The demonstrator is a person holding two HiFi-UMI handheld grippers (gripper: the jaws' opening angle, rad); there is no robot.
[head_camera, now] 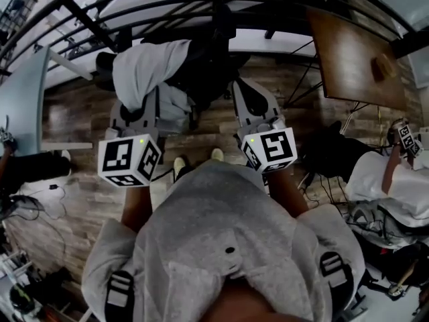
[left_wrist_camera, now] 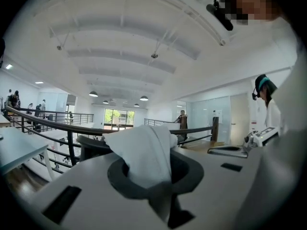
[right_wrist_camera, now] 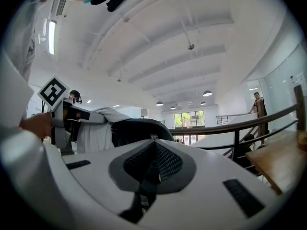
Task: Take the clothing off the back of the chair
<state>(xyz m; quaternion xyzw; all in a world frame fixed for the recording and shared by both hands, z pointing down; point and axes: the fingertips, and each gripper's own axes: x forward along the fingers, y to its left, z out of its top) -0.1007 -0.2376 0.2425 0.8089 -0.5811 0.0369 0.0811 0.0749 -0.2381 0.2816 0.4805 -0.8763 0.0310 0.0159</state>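
Clothing of pale grey cloth (head_camera: 144, 69) lies draped over the back of the black office chair (head_camera: 201, 62). One fold of it is pinched in the left gripper (head_camera: 139, 106), whose jaws are drawn narrow onto the cloth. The right gripper (head_camera: 244, 89) is held beside it, close to the chair's other side, its jaws together with nothing between them. Beyond the chair runs a dark metal railing (head_camera: 201, 9). A brown wooden table (head_camera: 355, 59) stands off to the right on the wood-plank floor (head_camera: 80, 113).

clothing (head_camera: 144, 69) on chair (head_camera: 201, 66) back, railing (head_camera: 167, 5) behind (table (head_camera: 352, 59) at right)
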